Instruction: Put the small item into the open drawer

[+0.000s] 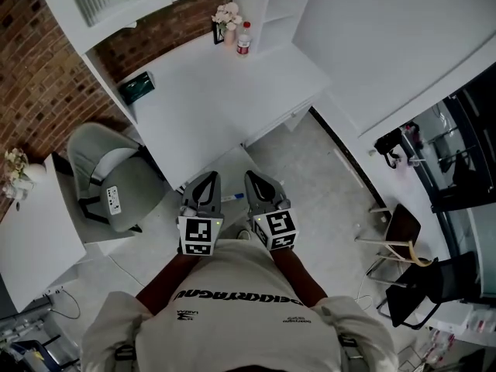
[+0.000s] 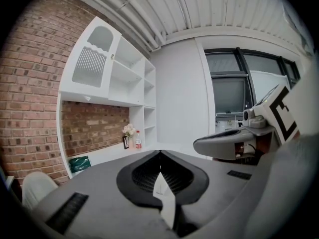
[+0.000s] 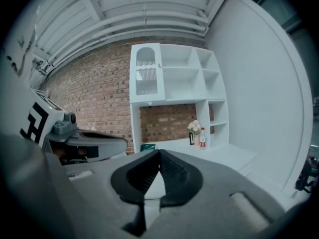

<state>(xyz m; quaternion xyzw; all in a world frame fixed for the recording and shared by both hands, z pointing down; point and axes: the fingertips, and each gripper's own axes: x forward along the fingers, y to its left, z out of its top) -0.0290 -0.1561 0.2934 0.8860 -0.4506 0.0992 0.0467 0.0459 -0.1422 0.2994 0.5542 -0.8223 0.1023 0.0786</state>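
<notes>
both grippers held side by side at the tabletop's [image 1: 225,91] front edge, fingers closed.
head view only: the small item [image 1: 232,198], white with a blue end, appears to lie in the pulled-out drawer [image 1: 225,167], between the left gripper [image 1: 204,178] and right gripper [image 1: 256,178], which hide most of the drawer. the gripper views show neither item nor drawer. they do show the left fingers [image 2: 144,174] meeting at the tips and the right fingers [image 3: 175,176] likewise, with a white sliver in each gap that i cannot identify. they also show the shelf unit [image 3: 172,78] against brick. a bottle [image 1: 243,39] and flowers [image 1: 226,15] stand at the tabletop's back, a green packet [image 1: 138,87] well apart.
</notes>
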